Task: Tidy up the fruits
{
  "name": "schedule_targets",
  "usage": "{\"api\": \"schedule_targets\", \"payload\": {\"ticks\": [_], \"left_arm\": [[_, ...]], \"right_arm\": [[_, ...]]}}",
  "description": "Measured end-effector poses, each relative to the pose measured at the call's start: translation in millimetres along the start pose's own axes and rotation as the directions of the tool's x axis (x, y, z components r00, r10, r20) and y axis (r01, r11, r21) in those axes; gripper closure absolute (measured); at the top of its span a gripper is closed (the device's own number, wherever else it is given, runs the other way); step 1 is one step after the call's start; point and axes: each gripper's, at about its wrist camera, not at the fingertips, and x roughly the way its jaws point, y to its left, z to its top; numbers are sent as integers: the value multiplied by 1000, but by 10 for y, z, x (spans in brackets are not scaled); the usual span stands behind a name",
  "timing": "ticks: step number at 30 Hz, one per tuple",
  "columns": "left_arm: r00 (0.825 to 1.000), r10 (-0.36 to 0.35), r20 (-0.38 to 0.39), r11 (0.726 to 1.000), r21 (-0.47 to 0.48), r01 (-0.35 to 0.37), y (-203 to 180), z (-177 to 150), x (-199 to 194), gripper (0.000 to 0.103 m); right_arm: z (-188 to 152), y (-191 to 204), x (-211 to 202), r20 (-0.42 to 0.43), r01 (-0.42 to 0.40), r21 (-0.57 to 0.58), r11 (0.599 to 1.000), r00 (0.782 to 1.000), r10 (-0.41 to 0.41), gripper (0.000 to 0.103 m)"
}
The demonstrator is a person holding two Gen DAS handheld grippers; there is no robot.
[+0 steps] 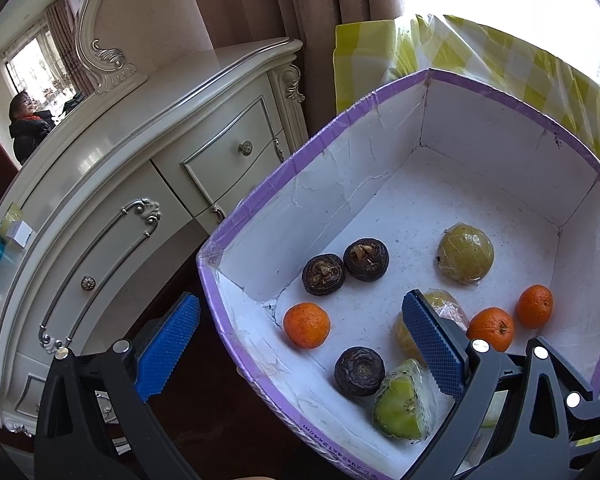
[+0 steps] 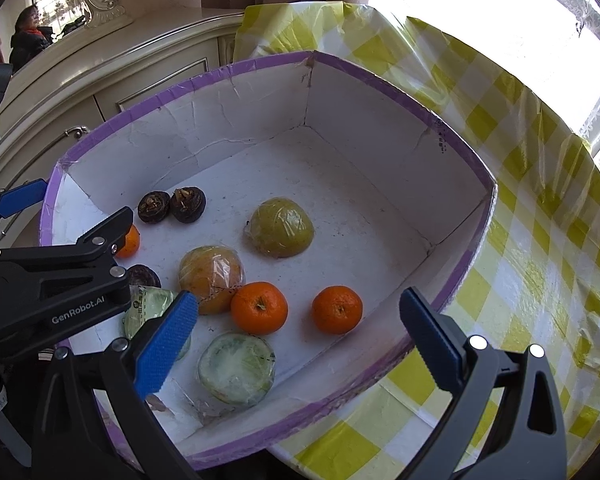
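- Right gripper [image 2: 298, 338], black frame with blue ribbed pads: nearest the right wrist camera, jaws spread wide, holding nothing. It hovers over the near rim of the box, left pad above the box floor, right pad outside the near wall over the tablecloth.
- Left gripper [image 1: 300, 344], same build: jaws wide apart, empty — they straddle the box's left wall, one pad outside, one inside.
- Yellow-and-white checked plastic tablecloth [image 2: 540, 208]: lies under the box.
- White cardboard box with purple taped rim [image 2: 380, 200]: open-topped; it contains all the fruit.
- Three large film-wrapped fruits — yellow-green dome [image 2: 282, 226], orange-yellow one [image 2: 210, 276], pale green cut half [image 2: 236, 368].
- Green film-wrapped wedge [image 1: 402, 402]: just beside the near wall.
- Three small orange tangerines [image 2: 259, 308], [image 2: 337, 309], [image 1: 307, 325].
- Three dark brown wrinkled round fruits [image 1: 366, 259], [image 1: 323, 274], [image 1: 359, 371].
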Motion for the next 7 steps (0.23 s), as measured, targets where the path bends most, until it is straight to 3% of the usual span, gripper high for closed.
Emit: {"api": "schedule_targets", "payload": {"ticks": [2,5,7], "left_arm": [[999,32,4,999,-15,-32,12,32,-71,5],[992,106,69,994,-4,-106,-65,82,-323,5],[989,87,121,996,2,-88,-168,147,-570,5]], "right_arm": [[-7,-7,-15,8,-13,-4,1000,1000,13,2],[-49,-79,-151,55,-61,1,998,997,61,2],[-103,-206,-358,133,-57,11,998,990,55,2]]}}
